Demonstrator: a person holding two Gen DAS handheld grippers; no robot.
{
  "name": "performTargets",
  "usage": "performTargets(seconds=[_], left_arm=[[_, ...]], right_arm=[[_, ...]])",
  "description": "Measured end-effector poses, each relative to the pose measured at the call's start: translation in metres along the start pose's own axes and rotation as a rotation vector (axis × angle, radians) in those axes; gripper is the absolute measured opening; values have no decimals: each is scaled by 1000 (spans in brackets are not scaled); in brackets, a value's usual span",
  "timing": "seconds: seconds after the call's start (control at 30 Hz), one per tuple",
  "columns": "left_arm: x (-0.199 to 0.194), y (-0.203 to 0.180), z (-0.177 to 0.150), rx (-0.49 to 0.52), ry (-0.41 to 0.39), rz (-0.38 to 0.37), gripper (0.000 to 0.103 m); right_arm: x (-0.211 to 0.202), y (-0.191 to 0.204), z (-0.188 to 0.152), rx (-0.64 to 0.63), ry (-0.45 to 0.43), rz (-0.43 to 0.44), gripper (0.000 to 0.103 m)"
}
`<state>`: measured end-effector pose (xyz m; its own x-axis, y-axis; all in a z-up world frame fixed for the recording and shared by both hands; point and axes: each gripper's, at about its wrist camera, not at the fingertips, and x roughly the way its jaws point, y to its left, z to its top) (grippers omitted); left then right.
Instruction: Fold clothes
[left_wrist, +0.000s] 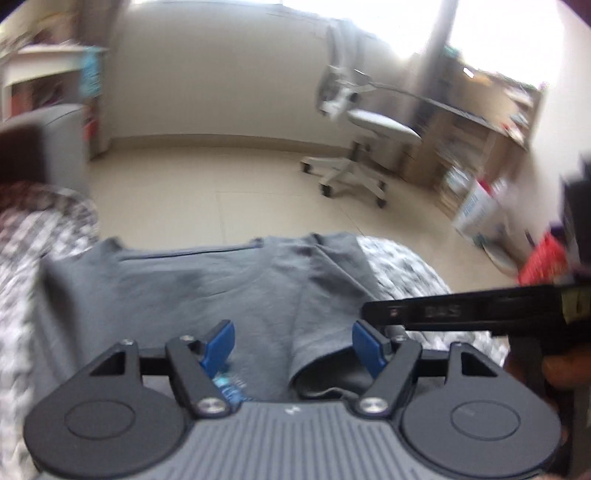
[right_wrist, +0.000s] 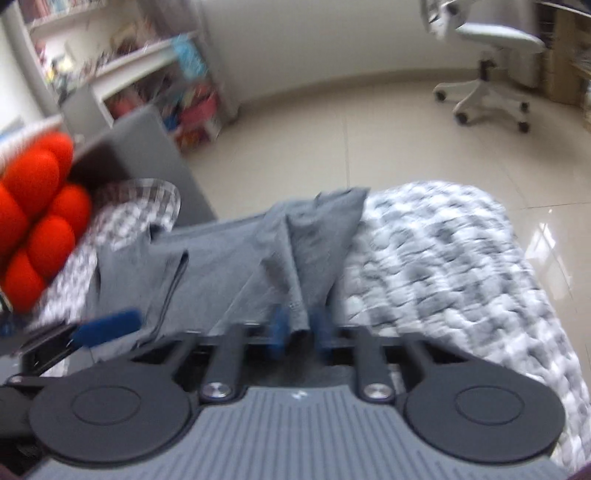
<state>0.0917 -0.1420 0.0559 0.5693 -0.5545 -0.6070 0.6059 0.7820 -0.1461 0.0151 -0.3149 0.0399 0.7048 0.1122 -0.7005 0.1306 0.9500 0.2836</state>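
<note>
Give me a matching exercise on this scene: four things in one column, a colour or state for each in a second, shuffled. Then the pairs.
1. left gripper
2. right gripper
3. cushion
4. office chair

A. bright orange-red
B. white, on wheels
C. open over the grey garment
D. shut on a fold of the grey garment

Pairs: 1-C, 2-D, 3-A, 4-B

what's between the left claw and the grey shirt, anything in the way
Nothing visible. The left claw is open right over the grey shirt on the patterned bedcover, fabric lying between its blue fingers. The right claw is shut on a shirt fold.
</note>
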Motion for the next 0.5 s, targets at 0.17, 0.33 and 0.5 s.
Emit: performTargets(seconds=[0.17,0.33,0.5], left_arm=[[2,1,-10,7,-31,-121,75],[9,2,-11,14,-38,-109,82],[26,10,-8,-69,12,-57,35]], right_arm=[[-3,17,15,-65,-18,46,5],[9,39,24,-127,4,87,5],[-29,25,6,-131,-74,52,16]])
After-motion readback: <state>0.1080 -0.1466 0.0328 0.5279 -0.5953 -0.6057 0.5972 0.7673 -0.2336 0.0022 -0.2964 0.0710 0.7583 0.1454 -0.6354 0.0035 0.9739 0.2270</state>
